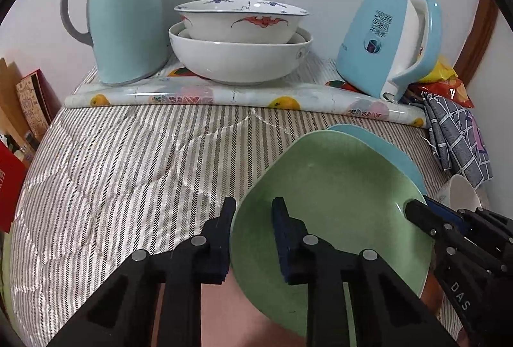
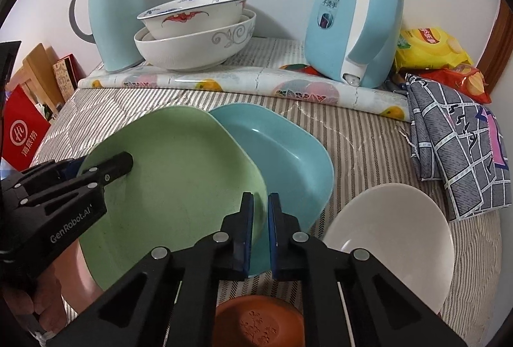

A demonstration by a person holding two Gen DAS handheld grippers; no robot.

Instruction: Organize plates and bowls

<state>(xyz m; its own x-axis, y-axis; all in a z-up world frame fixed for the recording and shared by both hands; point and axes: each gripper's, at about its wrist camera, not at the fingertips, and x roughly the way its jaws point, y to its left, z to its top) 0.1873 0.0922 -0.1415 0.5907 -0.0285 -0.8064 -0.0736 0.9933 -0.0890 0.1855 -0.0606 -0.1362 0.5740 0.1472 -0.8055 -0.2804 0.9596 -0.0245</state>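
Note:
A green plate (image 1: 333, 218) (image 2: 179, 186) is held tilted above the striped cloth, over a blue plate (image 2: 282, 161) (image 1: 384, 151). My left gripper (image 1: 253, 215) (image 2: 105, 167) straddles the green plate's left rim, one finger under, one finger on top. My right gripper (image 2: 260, 206) (image 1: 416, 209) is shut on the green plate's right rim. A white plate (image 2: 394, 238) lies at the right. Two white bowls (image 1: 240, 39) (image 2: 195, 29) are stacked at the back.
A teal thermos jug (image 1: 125, 10) and a blue kettle (image 2: 356, 16) stand at the back on a rolled fruit-print mat (image 1: 224, 97). A grey checked cloth (image 2: 461, 148) and snack bags (image 2: 429, 48) lie at the right. A brown clay dish (image 2: 256, 324) is near me.

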